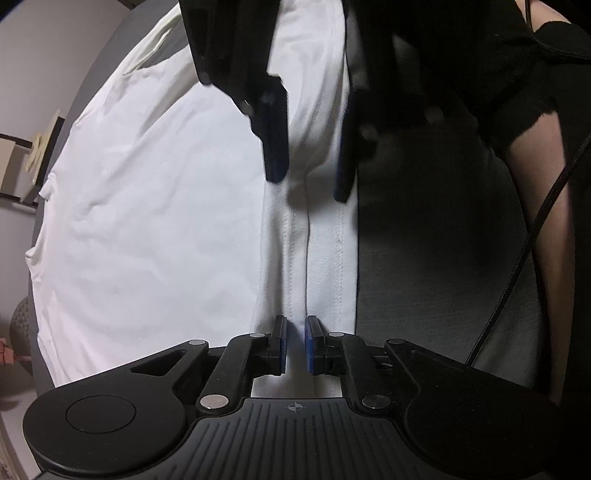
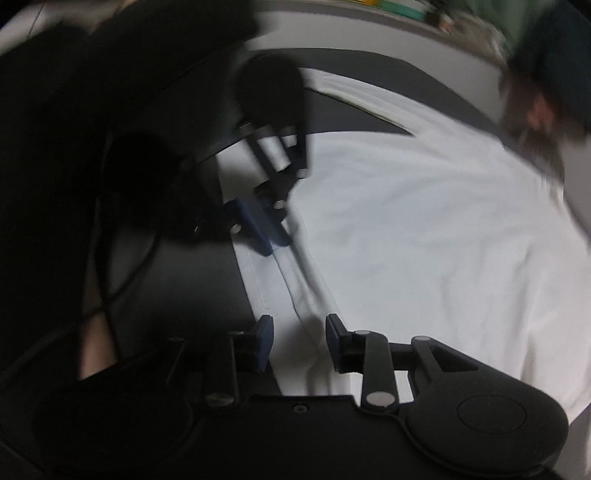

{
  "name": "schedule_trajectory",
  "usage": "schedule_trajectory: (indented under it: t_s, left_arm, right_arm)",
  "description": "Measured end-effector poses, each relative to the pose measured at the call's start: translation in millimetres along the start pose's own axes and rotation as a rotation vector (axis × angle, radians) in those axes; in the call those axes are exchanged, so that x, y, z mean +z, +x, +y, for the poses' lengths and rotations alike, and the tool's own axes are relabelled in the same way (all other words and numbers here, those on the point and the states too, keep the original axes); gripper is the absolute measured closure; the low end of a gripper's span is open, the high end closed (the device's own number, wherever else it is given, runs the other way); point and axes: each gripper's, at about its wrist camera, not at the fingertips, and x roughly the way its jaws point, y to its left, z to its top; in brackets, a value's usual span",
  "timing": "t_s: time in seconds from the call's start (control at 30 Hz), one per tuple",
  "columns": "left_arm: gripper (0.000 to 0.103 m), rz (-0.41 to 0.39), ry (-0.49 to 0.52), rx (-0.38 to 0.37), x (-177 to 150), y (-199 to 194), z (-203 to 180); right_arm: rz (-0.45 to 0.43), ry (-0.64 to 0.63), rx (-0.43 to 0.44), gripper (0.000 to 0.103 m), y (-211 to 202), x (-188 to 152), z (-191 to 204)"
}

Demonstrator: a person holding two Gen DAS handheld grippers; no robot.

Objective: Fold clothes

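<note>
A white T-shirt (image 1: 147, 221) lies spread flat on a dark grey surface (image 1: 424, 240); it also shows in the right wrist view (image 2: 424, 229). Its stitched hem (image 1: 314, 251) runs toward the person. My left gripper (image 1: 295, 343) is nearly closed, with its blue pads pinching a raised fold of the hem. My right gripper (image 2: 300, 343) is open and straddles the hem ridge (image 2: 295, 288). In the left wrist view the right gripper (image 1: 308, 184) comes down from above over the same hem, jaws apart. In the right wrist view the left gripper (image 2: 271, 236) sits on the hem farther along.
The person's black-sleeved arm (image 1: 535, 110) and a black cable (image 1: 517, 258) are at the right. A shelf with objects (image 1: 33, 158) stands past the surface's left edge. Blurred clutter (image 2: 424, 11) lies beyond the far edge.
</note>
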Motion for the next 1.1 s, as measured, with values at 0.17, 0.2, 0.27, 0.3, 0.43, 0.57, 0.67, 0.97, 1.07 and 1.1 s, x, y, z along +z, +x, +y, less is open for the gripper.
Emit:
schedule_trajectory:
  t_s: [0.17,0.2,0.27,0.3,0.43,0.57,0.67,0.97,1.07,1.1]
  left_arm:
    - [0.093,-0.009,-0.003,-0.023,-4,0,2]
    - [0.093,-0.011,-0.021,-0.033,-5,0,4]
    - [0.093,-0.014,-0.045,-0.051,-7,1,8]
    - [0.093,-0.015,-0.053,-0.059,-8,1,9]
    - [0.093,-0.012,-0.048,-0.068,-9,0,8]
    - [0.093,-0.012,-0.01,-0.051,-11,-1,1]
    - [0.093,-0.008,-0.022,-0.047,-12,-4,-1]
    - [0.093,-0.073,-0.064,0.034,-19,-21,-17]
    - [0.093,-0.095,-0.07,0.037,-22,-23,-22]
    - [0.093,-0.103,-0.083,0.034,-23,-23,-21]
  right_arm:
    - [-0.005,-0.058,-0.036,0.08,14,1,10]
    - [-0.013,-0.055,-0.028,0.08,15,1,8]
    - [-0.023,-0.056,-0.005,0.081,17,-1,6]
    - [-0.016,-0.064,-0.002,0.081,19,-3,4]
    - [-0.024,-0.064,0.003,0.084,24,-3,-3]
    - [-0.031,-0.003,0.025,0.096,23,-4,-15]
    - [-0.037,0.052,0.05,0.097,21,-5,-21]
    - [-0.081,0.275,0.187,0.098,6,-10,-49]
    - [-0.107,0.367,0.235,0.098,0,-13,-62]
    - [-0.115,0.394,0.248,0.099,-2,-14,-66]
